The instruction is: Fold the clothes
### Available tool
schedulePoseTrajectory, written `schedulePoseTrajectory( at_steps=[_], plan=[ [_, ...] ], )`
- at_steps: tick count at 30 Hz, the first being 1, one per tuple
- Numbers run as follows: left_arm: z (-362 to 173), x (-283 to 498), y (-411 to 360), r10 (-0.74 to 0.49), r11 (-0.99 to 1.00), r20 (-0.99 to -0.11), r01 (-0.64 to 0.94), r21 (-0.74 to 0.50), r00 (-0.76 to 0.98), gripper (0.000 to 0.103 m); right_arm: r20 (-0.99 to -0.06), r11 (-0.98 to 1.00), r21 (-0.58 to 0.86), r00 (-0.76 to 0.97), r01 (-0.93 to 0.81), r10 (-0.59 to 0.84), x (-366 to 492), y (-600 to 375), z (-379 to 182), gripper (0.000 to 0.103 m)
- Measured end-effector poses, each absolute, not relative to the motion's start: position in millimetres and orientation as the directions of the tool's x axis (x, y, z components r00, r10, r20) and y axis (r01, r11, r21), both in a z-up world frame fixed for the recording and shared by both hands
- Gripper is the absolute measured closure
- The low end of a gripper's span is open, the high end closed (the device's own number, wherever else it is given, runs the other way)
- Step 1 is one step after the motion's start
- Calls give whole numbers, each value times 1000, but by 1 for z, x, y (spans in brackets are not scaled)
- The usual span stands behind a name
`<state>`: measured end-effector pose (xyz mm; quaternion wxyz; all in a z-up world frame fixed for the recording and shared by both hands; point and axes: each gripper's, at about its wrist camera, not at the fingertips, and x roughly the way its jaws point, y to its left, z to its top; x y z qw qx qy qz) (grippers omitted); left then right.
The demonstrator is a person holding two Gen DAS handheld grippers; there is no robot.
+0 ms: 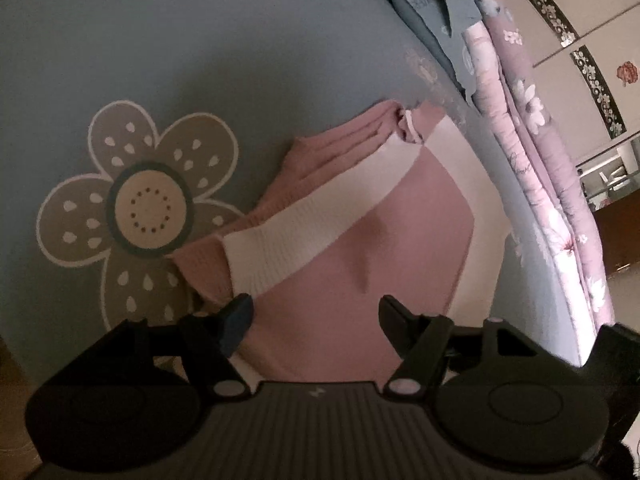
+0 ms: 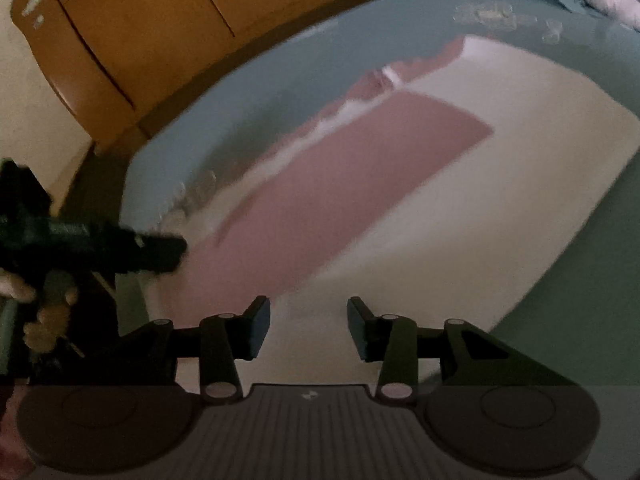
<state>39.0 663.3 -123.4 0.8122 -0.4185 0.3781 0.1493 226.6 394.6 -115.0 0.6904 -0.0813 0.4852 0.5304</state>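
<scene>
Pink-and-white garment is laid partly folded on the blue bedsheet. Left gripper and right gripper are held released above it; contact apparently none, right view blurred.

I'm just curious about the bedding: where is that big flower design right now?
In the left wrist view, the flower print sits on the left of the blue bedsheet, directly left of the folded pink and white garment.
</scene>
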Motion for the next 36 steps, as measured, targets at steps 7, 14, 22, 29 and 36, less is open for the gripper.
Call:
schedulePoseTrajectory(
  at_steps=[7,14,22,29,36],
  plan=[
    [-105,44,631,3,708,-759,-538,-458,651,34,-736,329,376,-64,-866,674,185,386,-101,57],
    [-120,42,623,30,742,-789,-543,-394,613,34,-808,335,297,-48,-894,588,158,396,-124,57],
    [-75,15,593,52,794,-726,-470,-387,686,34,-778,428,326,17,-843,628,152,351,-83,57],
    [-37,-57,528,30,828,-698,-409,-384,716,31,-826,601,182,210,-778,523,135,243,-14,56],
    [-26,-122,470,-33,827,-745,-400,-395,666,31,-827,780,2,437,-626,353,96,136,40,49]
  ],
)
